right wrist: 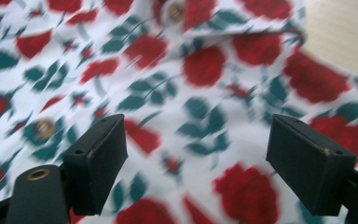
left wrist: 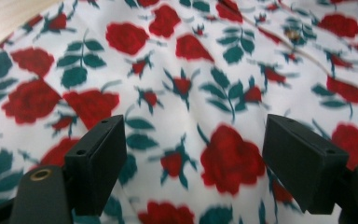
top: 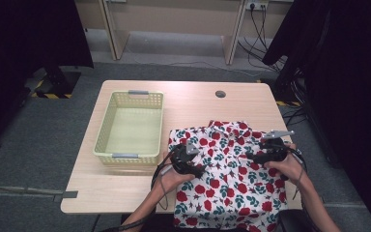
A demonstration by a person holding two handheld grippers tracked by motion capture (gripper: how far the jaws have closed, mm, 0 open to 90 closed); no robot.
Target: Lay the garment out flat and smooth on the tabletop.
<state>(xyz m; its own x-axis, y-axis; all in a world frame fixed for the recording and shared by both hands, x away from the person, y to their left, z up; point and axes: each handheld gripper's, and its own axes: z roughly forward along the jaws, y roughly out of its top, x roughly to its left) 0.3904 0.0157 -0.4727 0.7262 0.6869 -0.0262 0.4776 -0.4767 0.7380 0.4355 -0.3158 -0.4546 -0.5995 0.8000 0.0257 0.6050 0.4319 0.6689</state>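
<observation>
Rose-print shirt (top: 227, 181) spread flat right of basket (top: 130, 128), long axis toward near table edge, directly under left gripper (top: 187, 162) and right gripper (top: 266, 153), both gaping, gripping nothing, equally close.

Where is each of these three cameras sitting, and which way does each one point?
High view: above the person's side of the table, looking forward and down; forearms, left gripper and right gripper show over the floral shirt, beside a basket.
Left gripper view: rides that gripper, looking along its open jaws at the shirt.
Right gripper view: rides that gripper, jaws open, over the shirt.
Shared: the shirt appears in all three.
</observation>
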